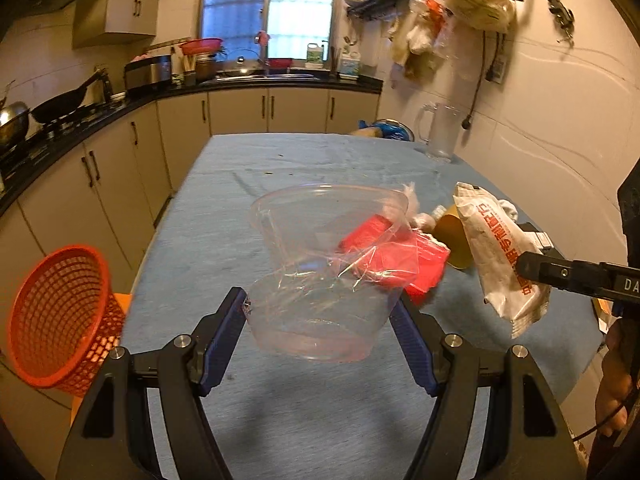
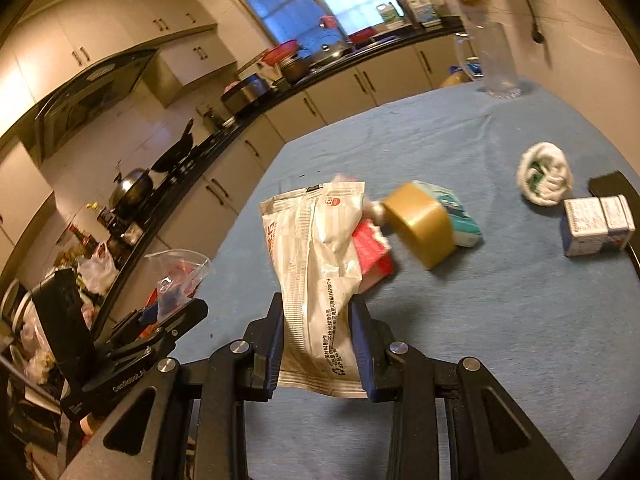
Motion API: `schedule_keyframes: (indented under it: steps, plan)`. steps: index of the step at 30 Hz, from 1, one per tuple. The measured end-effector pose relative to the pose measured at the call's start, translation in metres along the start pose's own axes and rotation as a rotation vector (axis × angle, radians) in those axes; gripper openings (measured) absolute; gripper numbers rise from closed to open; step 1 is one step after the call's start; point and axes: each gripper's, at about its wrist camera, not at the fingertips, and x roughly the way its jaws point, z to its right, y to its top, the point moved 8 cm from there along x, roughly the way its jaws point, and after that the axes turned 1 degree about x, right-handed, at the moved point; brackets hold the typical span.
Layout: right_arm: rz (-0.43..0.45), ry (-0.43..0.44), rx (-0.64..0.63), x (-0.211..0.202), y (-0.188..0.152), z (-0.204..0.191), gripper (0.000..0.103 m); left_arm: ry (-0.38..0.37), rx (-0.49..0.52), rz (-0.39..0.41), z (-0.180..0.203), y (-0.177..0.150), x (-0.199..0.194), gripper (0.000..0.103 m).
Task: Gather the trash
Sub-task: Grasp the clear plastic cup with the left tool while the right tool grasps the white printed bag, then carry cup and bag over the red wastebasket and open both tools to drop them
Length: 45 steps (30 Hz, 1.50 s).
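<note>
A clear plastic container, a hinged pair of bowl-shaped shells, hangs above the blue tabletop. Both shells look empty; the red seen through the plastic belongs to a red packet lying on the cloth behind. The left gripper carries it: its blue-padded fingers stand about half spread, one pad on each side wall of the lower shell, pressing against it.

To the left, off the tabletop's edge, a red mesh basket tilts with its mouth toward the camera; nothing shows inside it. At the far end of the tabletop stands an upright clear pitcher, apparently empty.

The right gripper has its fingers drawn close together, pinching the lower end of a crumpled white snack wrapper with red print. The wrapper stands up from the pinch, clear of the cloth. From the left wrist camera the same wrapper hangs at the tip of the right gripper, just right of the plastic container.

Still lying on the tabletop beyond the wrapper are the red packet, a gold-coloured roll of tape tipped on its side against a teal-and-white packet, a balled white wrapper farther right, and two small white boxes standing together near the right edge.
</note>
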Motion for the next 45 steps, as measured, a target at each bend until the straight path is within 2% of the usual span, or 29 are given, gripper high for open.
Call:
schedule_keyframes:
  steps: [22, 35, 39, 45]
  plan:
    - [-0.127, 0.133, -0.143, 0.075, -0.014, -0.110, 0.033, 0.136, -0.142, 0.035, -0.105, -0.016, -0.049, 0.072]
    - [-0.216, 0.198, -0.203, 0.131, -0.017, -0.174, 0.033, 0.307, -0.249, 0.068, -0.213, -0.021, -0.092, 0.072]
    - [-0.244, 0.230, -0.228, 0.151, -0.015, -0.199, 0.033, 0.357, -0.289, 0.050, -0.250, -0.030, -0.095, 0.072]
    - [-0.303, 0.282, -0.243, 0.189, -0.017, -0.236, 0.034, 0.379, -0.344, -0.002, -0.285, -0.041, -0.077, 0.072]
